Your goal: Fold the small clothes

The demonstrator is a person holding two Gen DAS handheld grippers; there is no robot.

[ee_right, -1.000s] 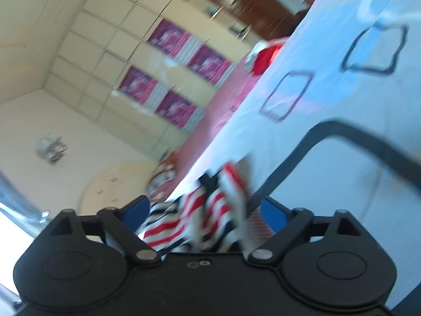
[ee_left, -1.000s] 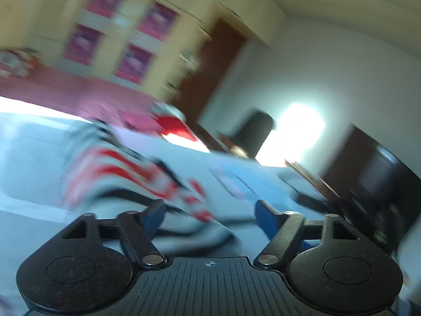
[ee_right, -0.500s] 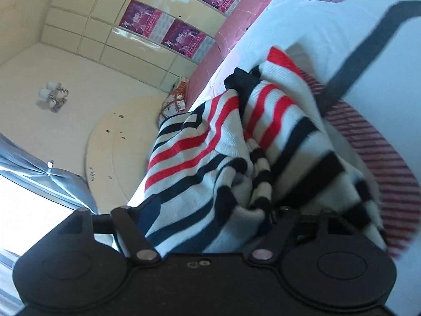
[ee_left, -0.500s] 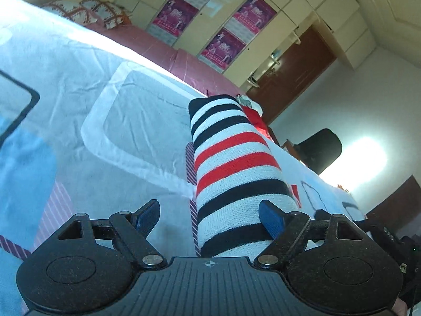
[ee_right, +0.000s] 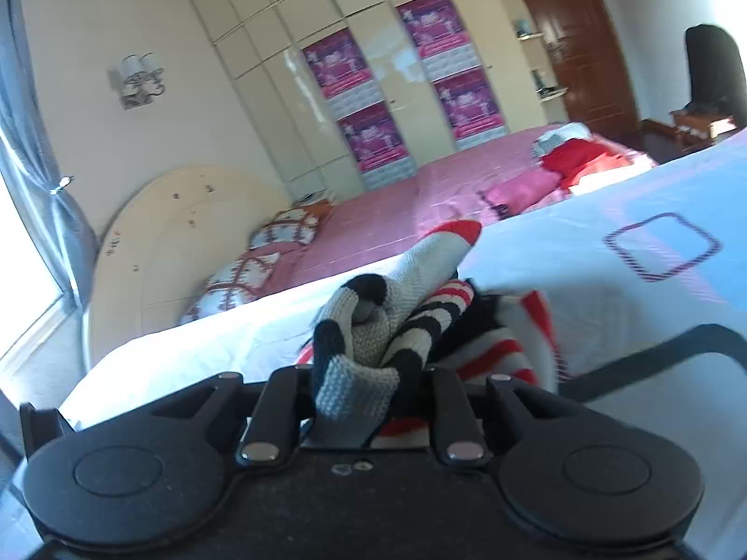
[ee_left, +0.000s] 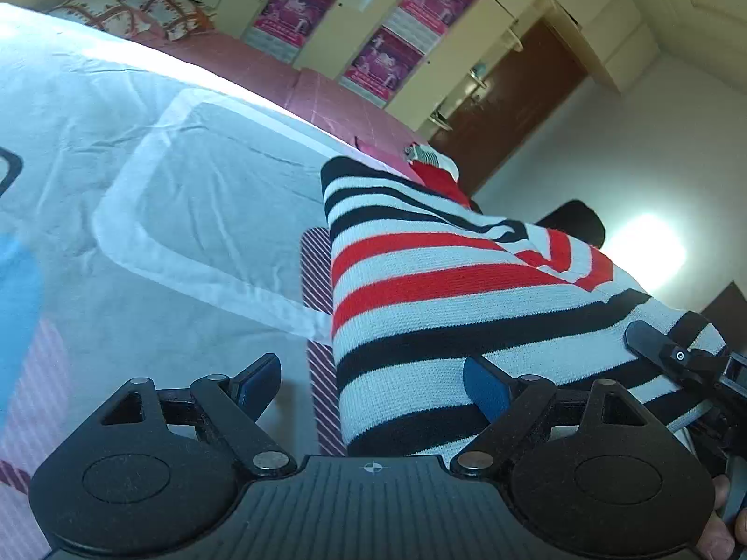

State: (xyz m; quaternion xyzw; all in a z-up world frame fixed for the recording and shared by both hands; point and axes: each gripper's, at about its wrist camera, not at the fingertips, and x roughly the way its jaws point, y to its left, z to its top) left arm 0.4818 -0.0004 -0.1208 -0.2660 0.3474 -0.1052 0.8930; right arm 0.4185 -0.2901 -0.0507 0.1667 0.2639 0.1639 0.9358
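Right gripper [ee_right: 364, 401] just closed, pinching striped sweater [ee_right: 373, 326]; left gripper [ee_left: 373, 382] fingers wide, empty.

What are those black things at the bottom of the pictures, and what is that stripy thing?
They are tongs that a person holds, one in each hand, each with a small camera looking forward along its two fingers. So one picture comes from the left hand and one from the right.

The stripy thing is a small knitted sweater with red, black and white stripes. It lies on a bed with a white sheet printed with squares.

The left tongs are open, with the sweater's edge between the blue pads; no pinch shows. The right tongs have just been closing and now pinch a bunched-up bit of the sweater.

Farther back is a pink bedspread with more clothes on it.
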